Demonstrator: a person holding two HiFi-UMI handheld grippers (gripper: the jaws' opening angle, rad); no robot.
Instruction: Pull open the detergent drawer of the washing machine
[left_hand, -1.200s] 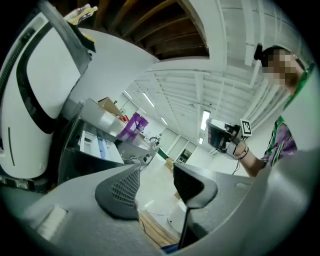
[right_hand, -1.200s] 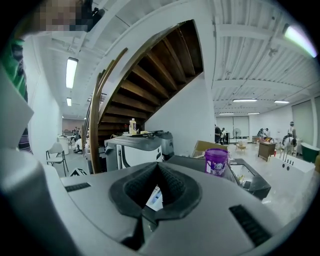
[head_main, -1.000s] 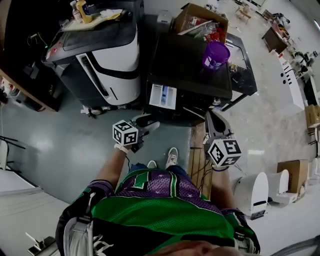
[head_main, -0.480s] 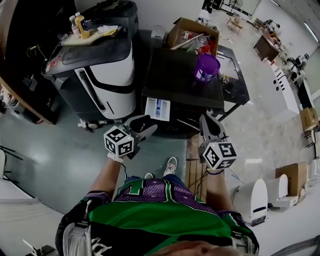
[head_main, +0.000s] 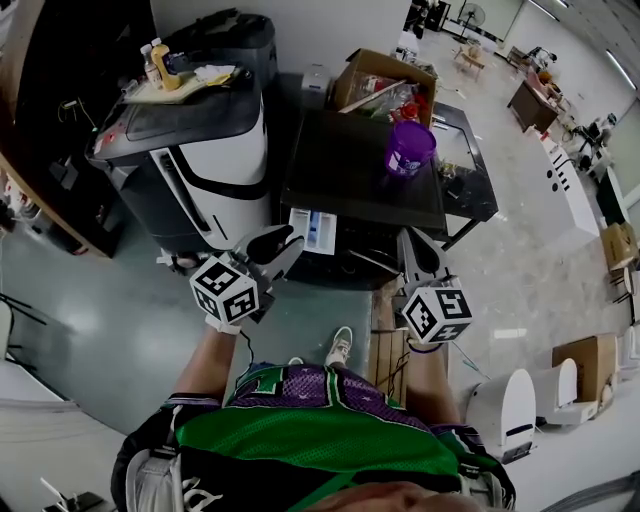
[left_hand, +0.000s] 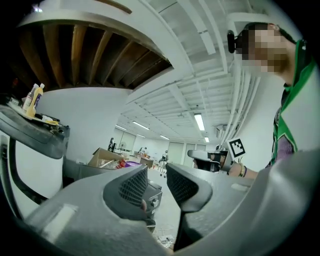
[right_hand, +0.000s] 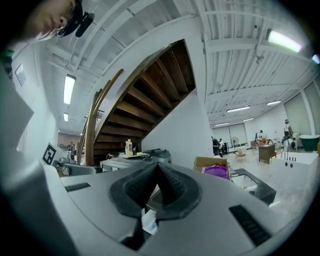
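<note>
Left tongs (head_main: 285, 243) level, mid-closure, empty.

The washing machine (head_main: 360, 170) shows only its dark top, so its front is hidden. The detergent drawer (head_main: 313, 230) is too small to see inside. The right gripper (right_hand: 157, 167) covers most of it in its own view. Labels on the bottles (head_main: 160, 60) are too small to read.

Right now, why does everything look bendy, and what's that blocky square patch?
Left gripper view: a wide lens curves the ceiling, and the blocky patch was added afterwards to hide a face. Right gripper view: same curving, black corners. Head view: the floor glints.
</note>
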